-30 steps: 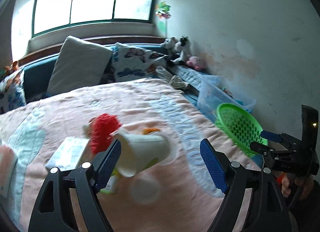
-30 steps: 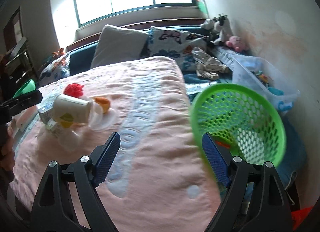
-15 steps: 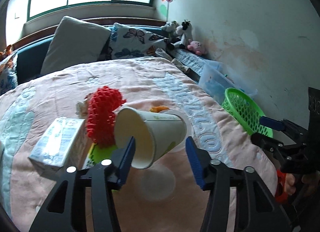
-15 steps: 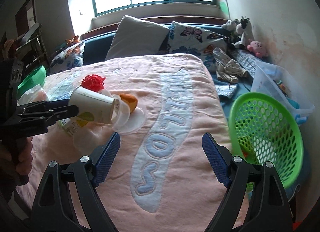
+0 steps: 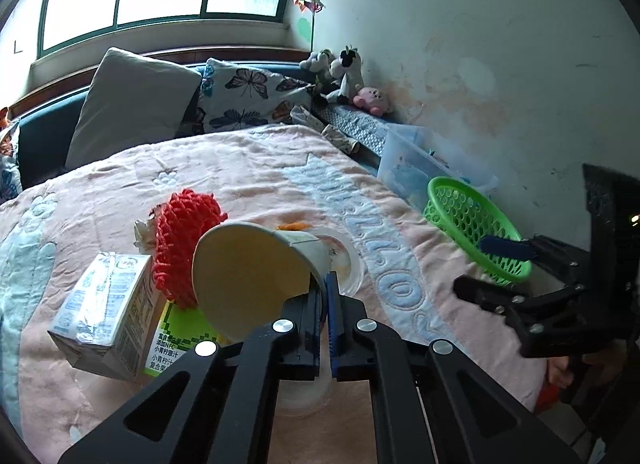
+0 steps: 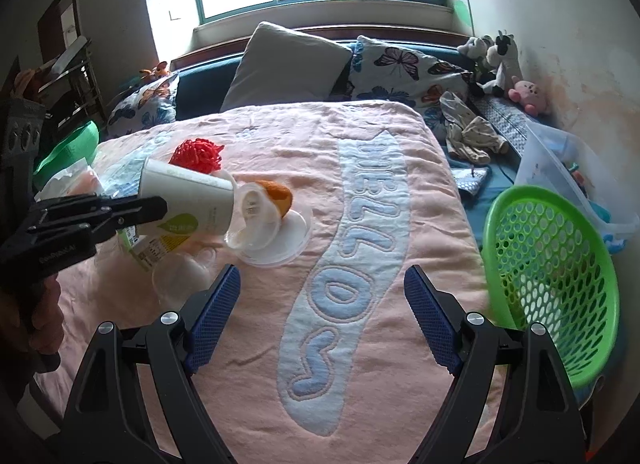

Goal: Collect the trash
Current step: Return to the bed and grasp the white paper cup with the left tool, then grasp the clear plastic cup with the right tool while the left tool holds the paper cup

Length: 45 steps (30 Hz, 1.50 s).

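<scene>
A white paper cup (image 5: 256, 268) lies tilted on its side among the trash on the pink blanket, with its mouth toward the left wrist camera. My left gripper (image 5: 325, 296) is shut on the cup's wall, one finger inside the rim and one outside. From the right wrist view the same gripper (image 6: 154, 208) pinches the cup (image 6: 188, 200) from the left. My right gripper (image 6: 322, 304) stands open above the blanket with nothing between its fingers. The green mesh basket (image 6: 552, 256) sits off the bed's right edge.
Around the cup lie a red foam net (image 5: 184, 224), a white milk carton (image 5: 104, 304), a green juice carton (image 5: 176, 340), clear plastic lids (image 6: 276, 240) and an orange peel (image 6: 276, 194). Pillows (image 6: 288, 60) line the headboard; a clear bin (image 6: 560, 160) stands by the wall.
The left jaws have closed from wide open onto the cup's rim. The right gripper has swung left, so the green basket now sits at the right edge of its view.
</scene>
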Tool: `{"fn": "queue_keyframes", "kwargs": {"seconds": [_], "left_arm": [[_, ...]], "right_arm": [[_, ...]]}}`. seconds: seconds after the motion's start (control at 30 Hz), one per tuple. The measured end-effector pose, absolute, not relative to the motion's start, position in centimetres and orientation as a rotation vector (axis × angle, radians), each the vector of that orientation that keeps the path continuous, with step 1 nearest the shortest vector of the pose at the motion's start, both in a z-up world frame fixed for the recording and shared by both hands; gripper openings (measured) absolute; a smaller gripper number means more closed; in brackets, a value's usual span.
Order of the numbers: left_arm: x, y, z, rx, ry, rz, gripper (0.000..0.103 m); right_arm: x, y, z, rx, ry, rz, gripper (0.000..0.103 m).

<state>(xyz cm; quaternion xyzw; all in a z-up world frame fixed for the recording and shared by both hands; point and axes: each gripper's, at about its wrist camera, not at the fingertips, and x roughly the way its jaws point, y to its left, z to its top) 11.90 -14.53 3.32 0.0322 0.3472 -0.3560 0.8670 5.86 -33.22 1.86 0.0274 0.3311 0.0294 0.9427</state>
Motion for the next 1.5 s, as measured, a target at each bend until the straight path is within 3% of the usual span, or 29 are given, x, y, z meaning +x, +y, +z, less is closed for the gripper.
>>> {"fn": "queue_keyframes", "kwargs": {"seconds": [0.53,1.17,1.4,1.5], "left_arm": [[9.4,-9.9,7.8,0.025,0.611,-0.724,0.004],[9.9,-8.1,7.4,-0.003,0.622,-0.708,0.004],[9.8,-8.1,7.1,-0.003,0.625,-0.707,0.004],[9.8,-8.2,7.1,-0.001,0.625,-0.708,0.004]], "right_arm": [[11.4,-30.1,-0.1,0.011,0.738,0.143,0.089],[16.7,-28.4,-2.8,-0.016,0.802,0.13,0.09],[16.9,-28.4,-2.9,-0.014,0.796,0.111,0.07],[16.6,-28.8,-2.7,0.019,0.792,0.121,0.069]]}}
